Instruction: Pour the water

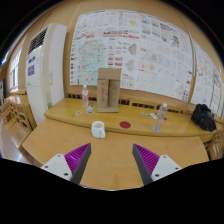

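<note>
A white mug (98, 129) stands on the wooden table (110, 160), ahead of my fingers and a little left of the midline. A clear plastic bottle (162, 112) stands further off on the right, on the far table, and another small bottle (85, 97) stands at the back left. My gripper (112, 160) is open and empty, its two purple pads (77, 157) wide apart low over the near table, well short of the mug.
A brown paper bag (109, 89) stands at the back by the wall. A small red disc (125, 125) lies right of the mug. A black bag (203, 117) sits at the far right. A white air conditioner (45, 70) stands at the left. Posters cover the wall.
</note>
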The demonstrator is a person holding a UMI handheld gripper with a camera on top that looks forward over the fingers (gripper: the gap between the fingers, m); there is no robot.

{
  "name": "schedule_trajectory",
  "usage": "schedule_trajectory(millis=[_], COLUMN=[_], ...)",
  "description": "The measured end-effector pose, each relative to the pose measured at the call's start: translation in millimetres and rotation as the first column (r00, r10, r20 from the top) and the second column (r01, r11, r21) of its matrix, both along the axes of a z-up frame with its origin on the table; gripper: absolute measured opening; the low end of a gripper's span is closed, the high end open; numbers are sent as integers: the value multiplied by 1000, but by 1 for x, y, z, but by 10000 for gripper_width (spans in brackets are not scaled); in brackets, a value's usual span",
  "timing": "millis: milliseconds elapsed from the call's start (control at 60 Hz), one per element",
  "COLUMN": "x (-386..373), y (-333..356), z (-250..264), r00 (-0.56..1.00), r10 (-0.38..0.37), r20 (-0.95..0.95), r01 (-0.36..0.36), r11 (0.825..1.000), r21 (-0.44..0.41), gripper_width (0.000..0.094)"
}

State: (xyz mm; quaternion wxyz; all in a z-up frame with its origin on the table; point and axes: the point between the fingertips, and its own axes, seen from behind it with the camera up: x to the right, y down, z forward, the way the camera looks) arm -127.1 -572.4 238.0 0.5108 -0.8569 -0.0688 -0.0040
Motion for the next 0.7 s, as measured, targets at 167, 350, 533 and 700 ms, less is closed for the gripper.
schedule_trajectory(millis=[167, 350, 533, 700], x=[42, 133, 229, 298], y=[14, 59, 153, 268], z=[-31, -94, -121, -122], r00=[999, 992, 983, 979], r10=[-48, -121, -179, -205], r20=[-3, 26, 33, 6], r01=[48, 123, 180, 204], r11=[998, 990, 984, 975], r21=[-45, -74, -3, 87], gripper_width=[855, 848, 850, 847])
